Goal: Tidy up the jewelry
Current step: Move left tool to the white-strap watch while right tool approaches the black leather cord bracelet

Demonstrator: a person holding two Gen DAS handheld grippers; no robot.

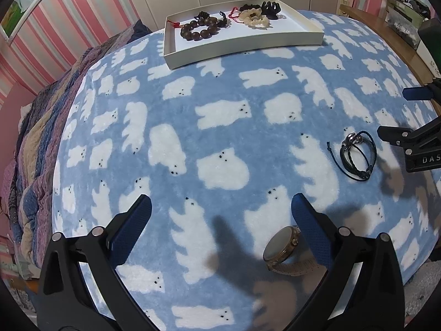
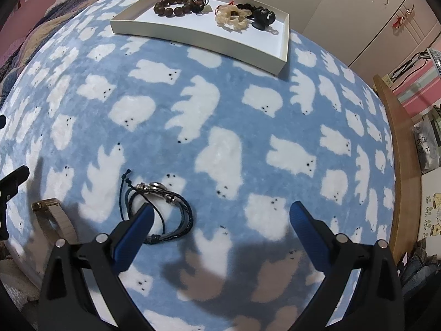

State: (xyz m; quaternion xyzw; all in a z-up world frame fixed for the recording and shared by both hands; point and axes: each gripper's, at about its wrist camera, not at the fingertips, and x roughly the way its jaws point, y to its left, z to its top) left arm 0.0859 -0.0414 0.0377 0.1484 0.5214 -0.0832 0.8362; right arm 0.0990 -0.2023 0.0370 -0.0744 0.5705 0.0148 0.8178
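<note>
A white tray at the far side of the blue bear-print blanket holds a dark bead bracelet, a cream scrunchie and a black hair claw. A gold watch with a beige strap lies on the blanket just inside the right finger of my open left gripper. A dark braided cord bracelet lies at the left fingertip of my open right gripper, partly under it. The same cord bracelet shows at the right of the left wrist view. Both grippers hold nothing.
A patchwork quilt is bunched along the blanket's left edge. A wooden bed frame runs down the right side, with bags and clutter beyond it. White wardrobe doors stand behind the tray.
</note>
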